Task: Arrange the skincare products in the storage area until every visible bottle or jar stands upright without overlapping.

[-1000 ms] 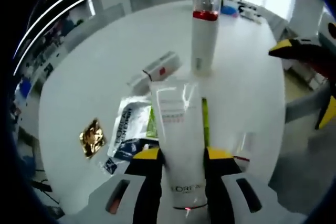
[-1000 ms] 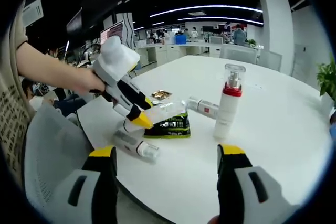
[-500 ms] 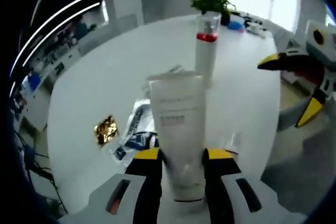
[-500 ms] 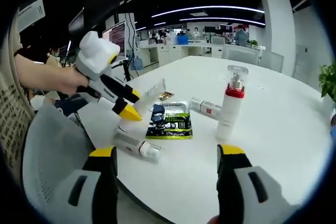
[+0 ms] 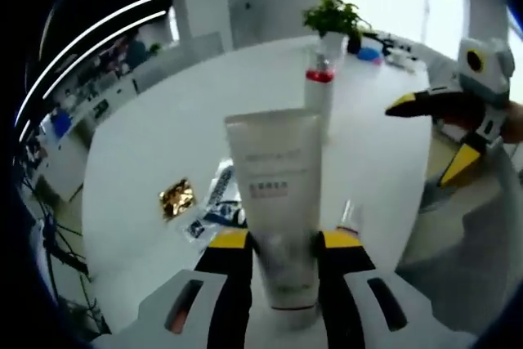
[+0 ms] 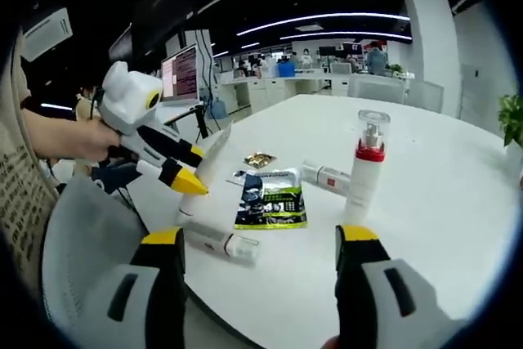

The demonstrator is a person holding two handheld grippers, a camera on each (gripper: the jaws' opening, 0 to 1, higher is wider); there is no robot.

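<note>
Left gripper view: left gripper [image 5: 282, 244] jaws clamped on white cream tube [image 5: 275, 206], held upright above white bench [image 5: 139, 153]; red-collared pump bottle [image 5: 318, 97] upright beyond; gold sachet [image 5: 176, 198] left | Right gripper view: right gripper [image 6: 258, 243] jaws apart, holding nothing; pump bottle right, dark sachet [image 6: 270, 200] centre, small tube [image 6: 221, 243] lying near.

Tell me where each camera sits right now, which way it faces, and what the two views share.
Left gripper view: rides the left gripper, looking across the white table toward the window; its jaws clamp a white tube.
Right gripper view: rides the right gripper, jaws apart, looking across the table into the office; a forearm shows at left.
Shared: the upright pump bottle, green sachet, gold packet, and each other's gripper.
</note>
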